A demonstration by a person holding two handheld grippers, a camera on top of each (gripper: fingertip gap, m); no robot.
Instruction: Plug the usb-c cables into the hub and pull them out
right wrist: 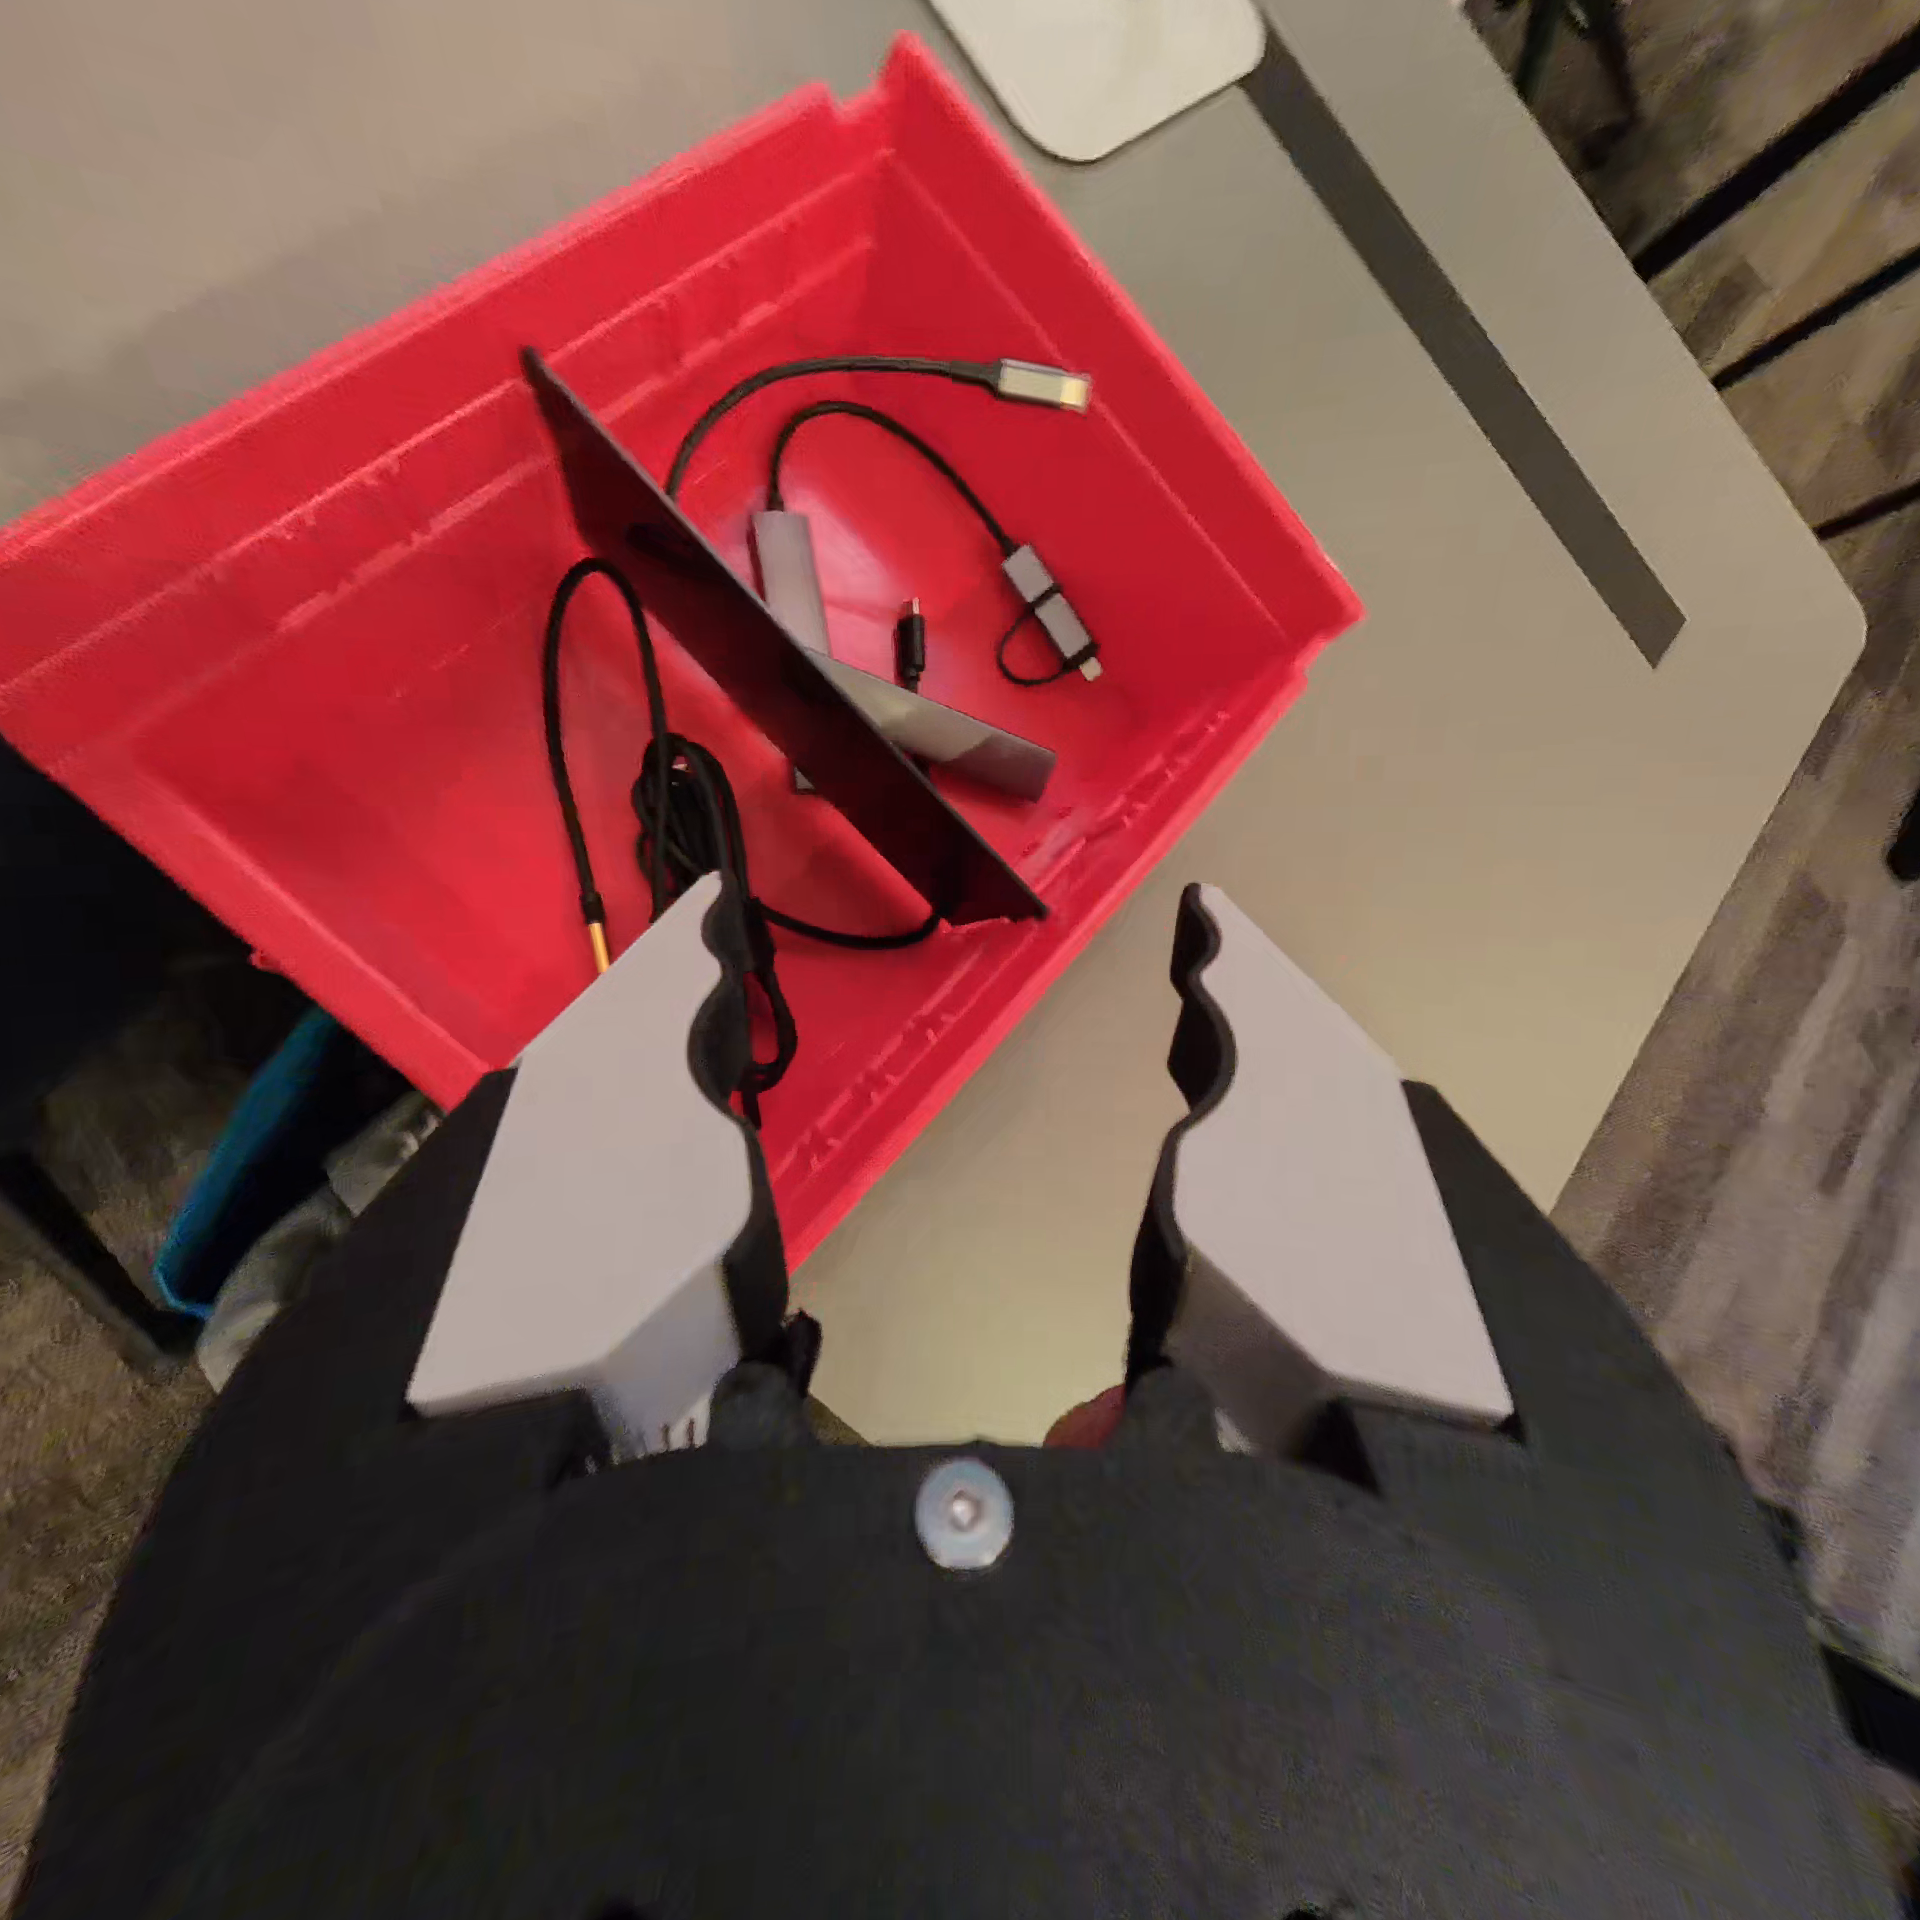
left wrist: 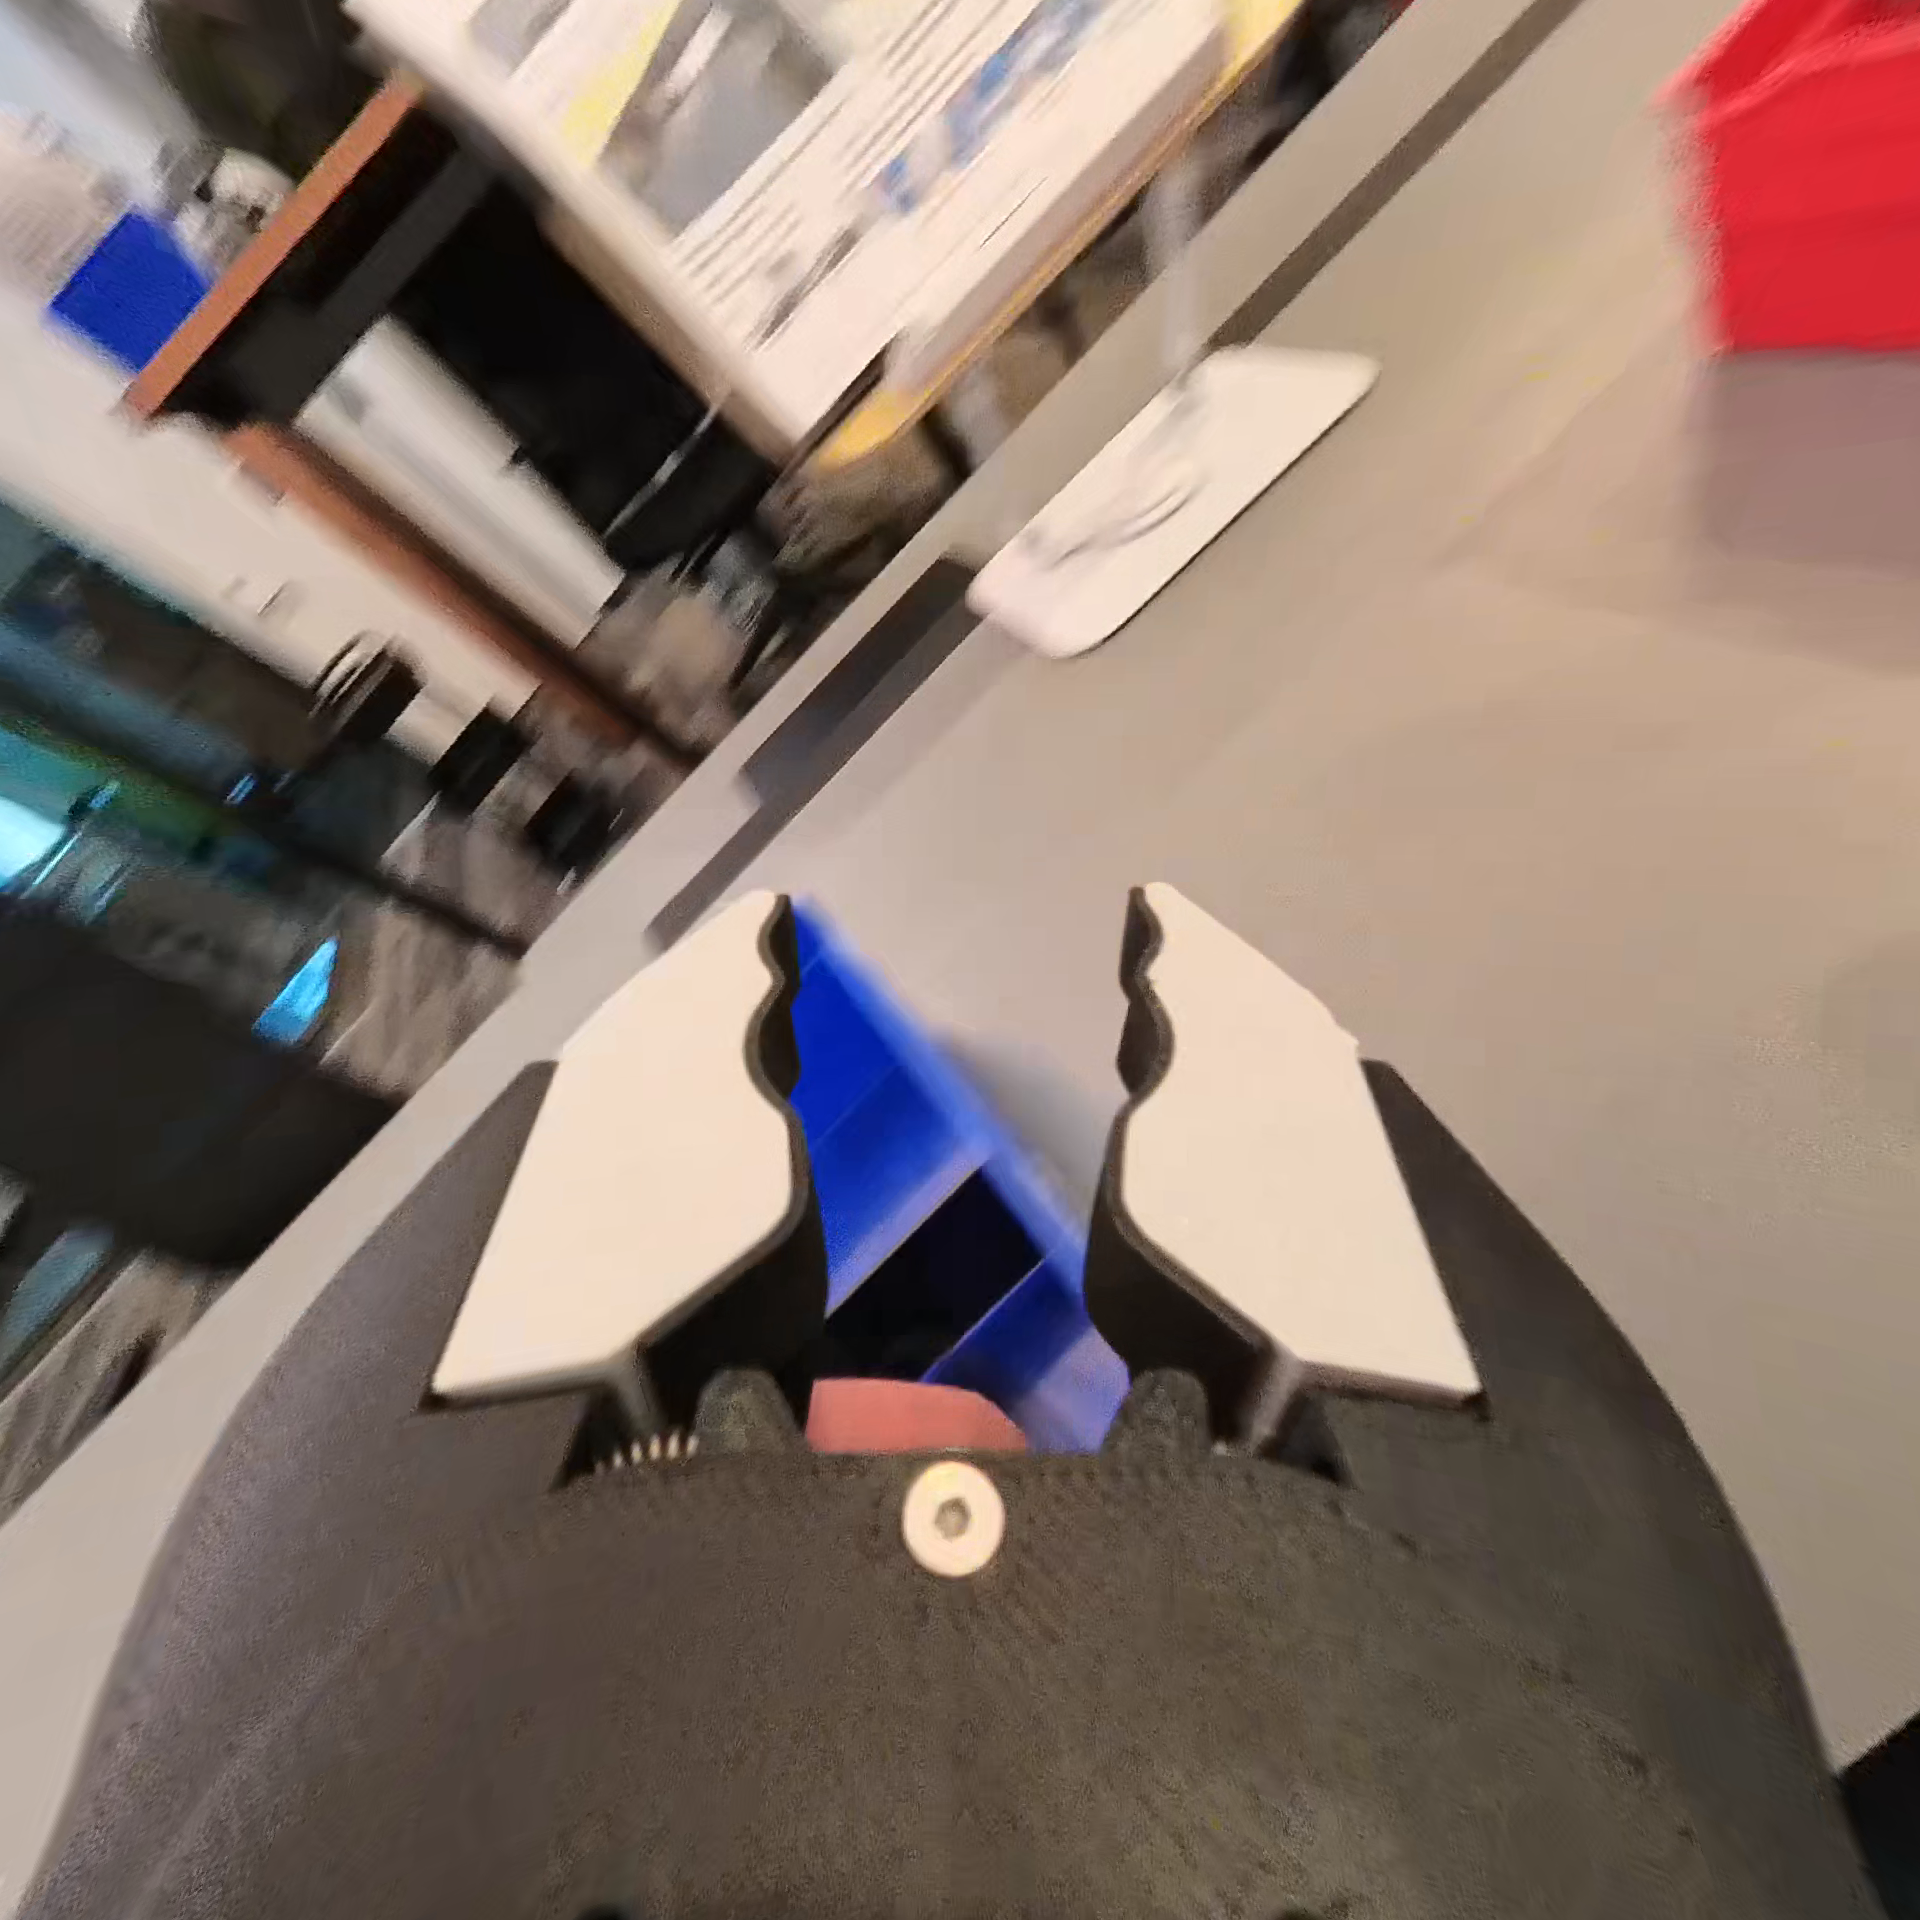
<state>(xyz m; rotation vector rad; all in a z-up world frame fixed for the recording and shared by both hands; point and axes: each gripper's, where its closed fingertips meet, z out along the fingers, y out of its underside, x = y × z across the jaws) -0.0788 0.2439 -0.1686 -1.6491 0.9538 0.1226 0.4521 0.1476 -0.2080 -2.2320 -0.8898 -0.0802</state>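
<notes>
Left wrist view: the left gripper (left wrist: 956,935), its fingers apart and empty, hovers over a glossy blue divided bin (left wrist: 894,1174) on the matte grey table (left wrist: 1455,831).

Right wrist view: the right gripper (right wrist: 951,914), likewise apart and empty, hangs above a ribbed red plastic bin (right wrist: 312,644). Beyond its black divider (right wrist: 769,665) lie the slim metallic grey hub (right wrist: 935,732) and braided usb-c cables (right wrist: 914,457).

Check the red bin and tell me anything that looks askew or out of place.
The black divider in the red bin stands slanted rather than square to the walls. The grey hub lies partly tucked under it, and one black cable sits bunched in the other compartment. Nothing looks damaged.
</notes>
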